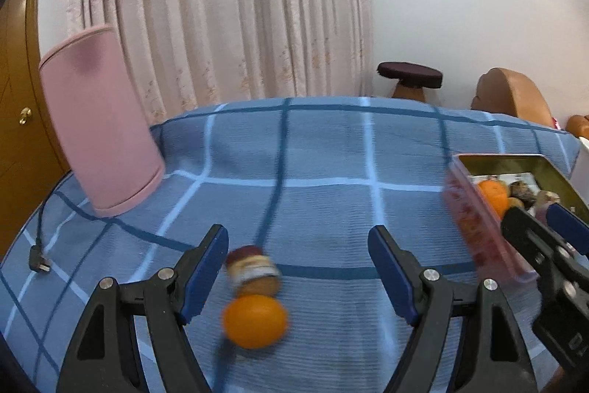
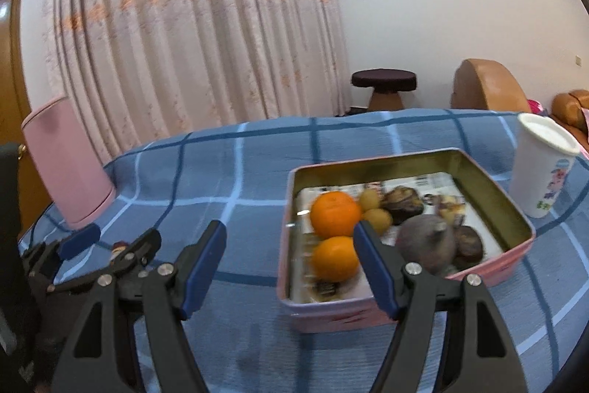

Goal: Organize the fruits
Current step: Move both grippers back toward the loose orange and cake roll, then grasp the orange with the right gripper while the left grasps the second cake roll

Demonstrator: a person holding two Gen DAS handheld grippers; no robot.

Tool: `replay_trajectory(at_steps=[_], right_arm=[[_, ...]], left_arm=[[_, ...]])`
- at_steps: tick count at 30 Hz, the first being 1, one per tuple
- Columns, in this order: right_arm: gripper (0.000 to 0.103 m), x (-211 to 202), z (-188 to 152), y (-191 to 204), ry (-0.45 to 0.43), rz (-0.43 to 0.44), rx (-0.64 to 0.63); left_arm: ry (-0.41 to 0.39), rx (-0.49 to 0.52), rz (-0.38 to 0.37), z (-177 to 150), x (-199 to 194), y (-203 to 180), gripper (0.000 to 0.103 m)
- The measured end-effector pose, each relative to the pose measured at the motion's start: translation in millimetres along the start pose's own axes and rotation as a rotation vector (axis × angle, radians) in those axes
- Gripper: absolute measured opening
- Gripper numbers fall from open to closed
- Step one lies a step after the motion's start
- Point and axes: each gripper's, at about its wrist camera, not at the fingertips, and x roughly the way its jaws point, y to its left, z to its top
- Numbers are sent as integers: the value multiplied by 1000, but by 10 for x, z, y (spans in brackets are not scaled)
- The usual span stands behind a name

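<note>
An orange (image 1: pixel 254 320) lies on the blue checked cloth between the open fingers of my left gripper (image 1: pixel 298 267), nearer the left finger. A small brown jar-like item with a pale band (image 1: pixel 253 270) lies just beyond it. My right gripper (image 2: pixel 291 266) is open and empty, its right finger over the near edge of a pink tin (image 2: pixel 489 273). The tin holds two oranges (image 2: pixel 334 213), (image 2: pixel 335 258), small yellowish fruits (image 2: pixel 377 219) and dark brown fruits (image 2: pixel 427 242). The tin (image 1: pixel 475 227) also shows at the right of the left wrist view.
A pink cylinder (image 1: pixel 99 124) stands at the table's far left, with a black cable and plug (image 1: pixel 39 262) beside it. A white paper cup (image 2: pixel 541 168) stands right of the tin. A curtain, a stool (image 2: pixel 384 87) and brown seats lie beyond the table.
</note>
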Motion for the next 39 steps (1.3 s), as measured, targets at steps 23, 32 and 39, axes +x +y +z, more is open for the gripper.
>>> replay_trajectory(at_steps=[23, 32, 39], right_arm=[[50, 518, -371, 1433, 322, 342, -281], [46, 428, -385, 1268, 320, 278, -289], [46, 339, -269, 769, 285, 187, -212]], left_arm=[[161, -145, 63, 64, 390, 1170, 80], [132, -114, -68, 85, 278, 1071, 79], [114, 95, -181, 59, 170, 570, 79]])
